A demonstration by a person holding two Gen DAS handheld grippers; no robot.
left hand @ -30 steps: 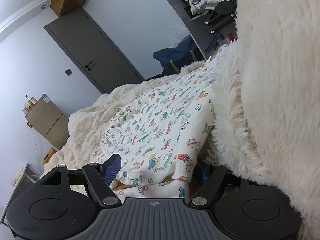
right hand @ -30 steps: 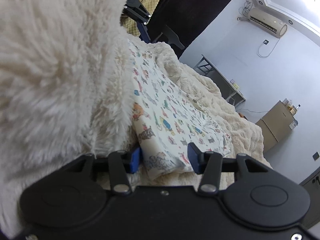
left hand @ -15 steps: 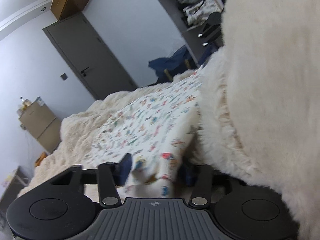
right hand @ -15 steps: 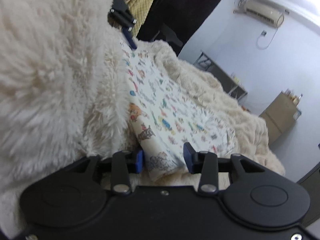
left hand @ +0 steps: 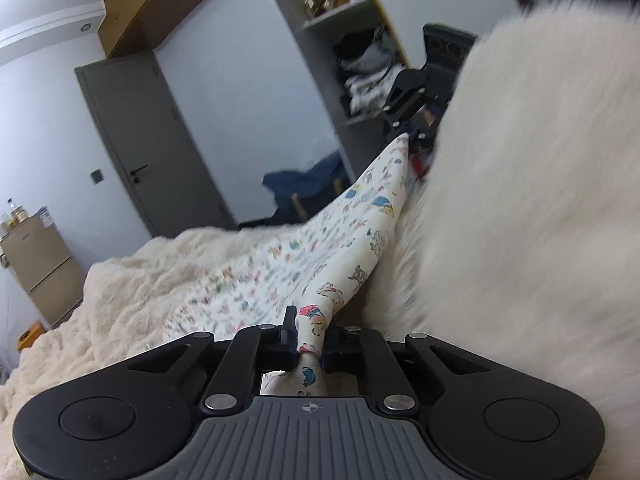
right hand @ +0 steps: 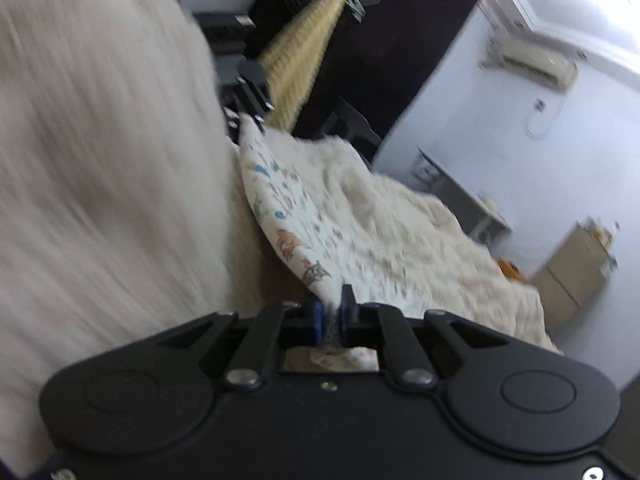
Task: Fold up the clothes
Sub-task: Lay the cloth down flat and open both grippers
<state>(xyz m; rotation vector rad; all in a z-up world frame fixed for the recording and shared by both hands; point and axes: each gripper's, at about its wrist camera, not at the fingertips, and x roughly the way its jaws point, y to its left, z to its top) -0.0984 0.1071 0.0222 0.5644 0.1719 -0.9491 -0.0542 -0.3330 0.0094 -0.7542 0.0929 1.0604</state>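
— While both claws pinch the cloth, what does each one have hold of?

— Left claw (left hand: 309,340) has just been closing, and its jaws now clamp a bunched corner of the printed garment (left hand: 320,256), a thin cream cotton piece dotted with small coloured cartoon figures. Right claw (right hand: 330,316) has also just been closing; its blue-padded jaws squeeze another corner of the same garment (right hand: 288,216).

— Where does the garment lie?

— From the left wrist view it runs taut as a narrow wedge from the claw toward one o'clock, up to the right claw (left hand: 412,116) seen far off. Its lower part spreads toward nine o'clock over the bed (left hand: 132,280), which wears a shaggy cream blanket with a rumpled pile.

— And that pale mass at three o'clock?

— A long-haired white fleece sleeve (left hand: 532,200), blurred, just beside the garment's edge. In the right wrist view the same sleeve (right hand: 104,168) fills nine o'clock.

— Anything behind?

— A flat grey door (left hand: 148,148) at eleven o'clock, and a boxy beige cabinet (left hand: 36,264) at nine.
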